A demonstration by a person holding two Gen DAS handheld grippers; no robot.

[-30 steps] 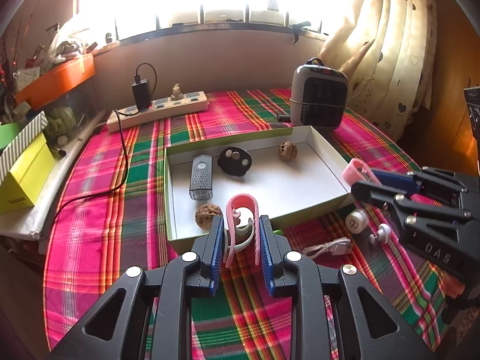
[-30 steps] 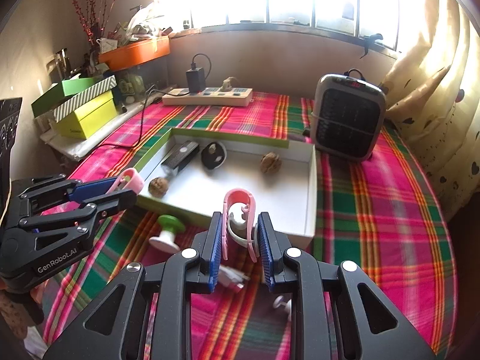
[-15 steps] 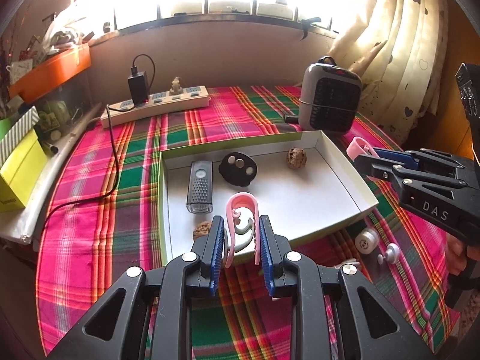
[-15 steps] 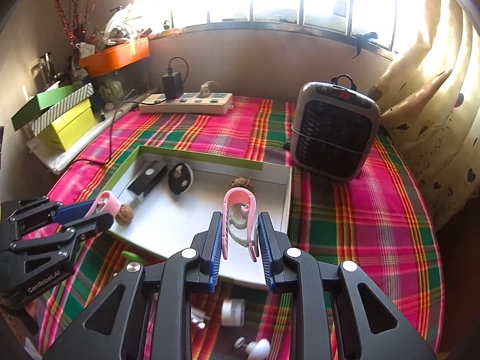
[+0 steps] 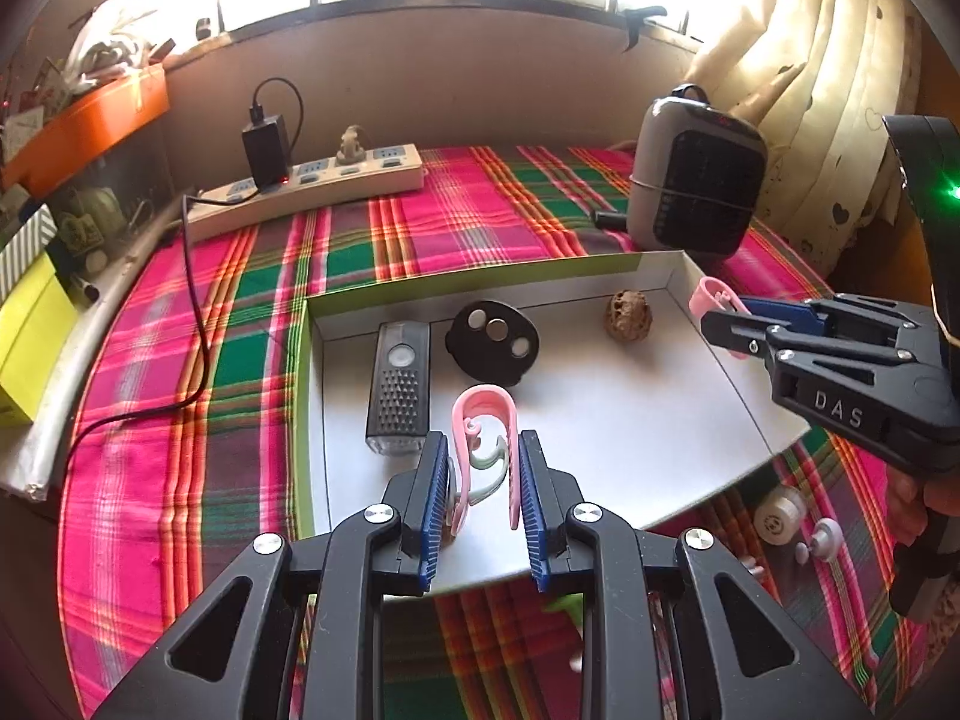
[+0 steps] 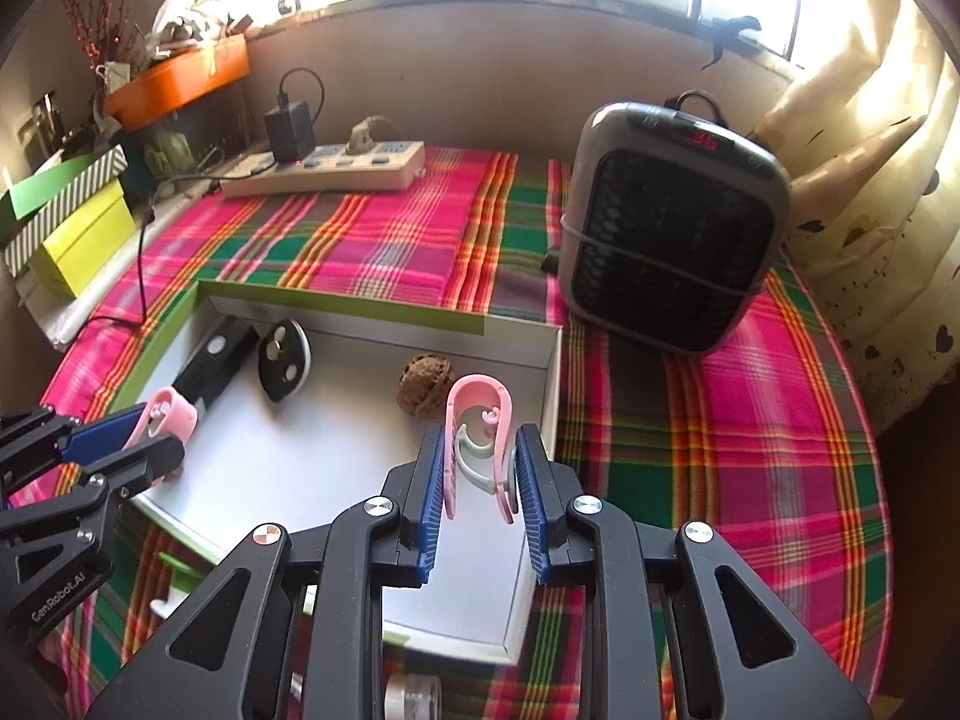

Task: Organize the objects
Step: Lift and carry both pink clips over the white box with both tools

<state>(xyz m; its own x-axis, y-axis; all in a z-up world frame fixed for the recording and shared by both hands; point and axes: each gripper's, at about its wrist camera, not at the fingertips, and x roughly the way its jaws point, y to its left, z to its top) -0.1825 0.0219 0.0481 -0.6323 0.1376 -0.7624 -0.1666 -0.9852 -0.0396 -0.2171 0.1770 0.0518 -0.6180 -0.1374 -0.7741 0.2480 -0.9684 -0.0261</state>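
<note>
Each gripper is shut on a pink U-shaped clip. My left gripper [image 5: 483, 468] holds its pink clip [image 5: 486, 420] over the near part of the white tray [image 5: 630, 420]. My right gripper [image 6: 479, 462] holds the other pink clip [image 6: 480, 408] over the tray's right end [image 6: 552, 372]. Both grippers hover above the tray floor. Inside the tray lie a black rectangular device [image 5: 399, 390], a black oval disc with round studs [image 5: 493, 343] and a brown walnut [image 5: 628, 313]. The right gripper [image 5: 726, 318] shows in the left wrist view, the left gripper [image 6: 162, 426] in the right wrist view.
A grey heater [image 6: 672, 228] stands behind the tray on the plaid cloth [image 6: 750, 420]. A power strip [image 5: 312, 186] with a black charger lies at the back. Small white knobs [image 5: 780, 519] sit on the cloth near the tray. Yellow and green boxes [image 6: 78, 228] stand at the left edge.
Both grippers, each still holding its clip, have moved forward from the tray's near edge to over its floor. The tray contents have not moved.
</note>
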